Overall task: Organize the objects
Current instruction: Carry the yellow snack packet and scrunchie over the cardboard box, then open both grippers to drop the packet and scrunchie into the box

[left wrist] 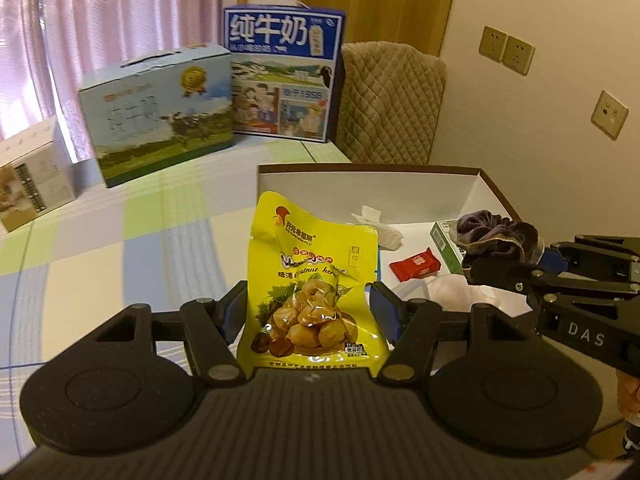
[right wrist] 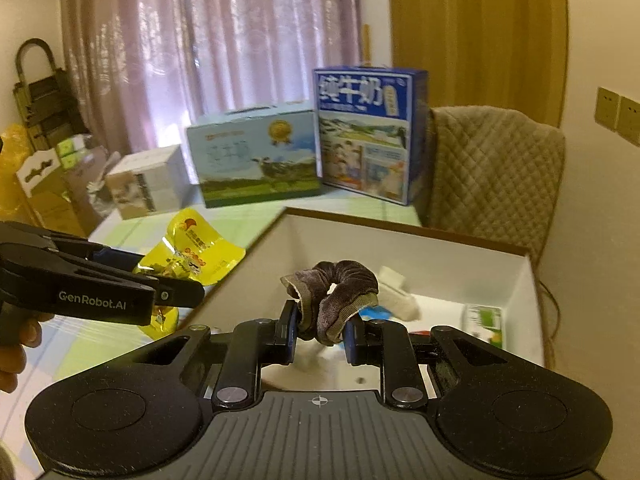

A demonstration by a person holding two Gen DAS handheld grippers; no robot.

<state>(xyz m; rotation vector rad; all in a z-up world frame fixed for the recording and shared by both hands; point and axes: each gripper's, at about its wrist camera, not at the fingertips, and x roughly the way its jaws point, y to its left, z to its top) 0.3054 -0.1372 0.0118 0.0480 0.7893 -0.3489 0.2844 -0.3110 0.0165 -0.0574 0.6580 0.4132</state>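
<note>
The yellow plastic chestnut bag [left wrist: 310, 292] is held upright, clamped between the left gripper [left wrist: 308, 312] jaws. The purple velvet hair scrunchie [right wrist: 332, 300] is squeezed between the right gripper [right wrist: 320, 332] jaws, above the white open box [right wrist: 420, 256].

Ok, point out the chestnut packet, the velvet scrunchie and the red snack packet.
chestnut packet [left wrist: 316, 300], left wrist view, printed front.
velvet scrunchie [right wrist: 340, 300], right wrist view, gathered fabric.
red snack packet [left wrist: 415, 264], left wrist view, wrapper middle.

A crinkled yellow foil chestnut pouch [left wrist: 314, 292] stands upright, pinched at its sides (bottom half hidden). A grey-purple velvet scrunchie [right wrist: 334, 300] — bunched, clamped — hangs over an open white-lined cardboard box [right wrist: 404, 256].
</note>
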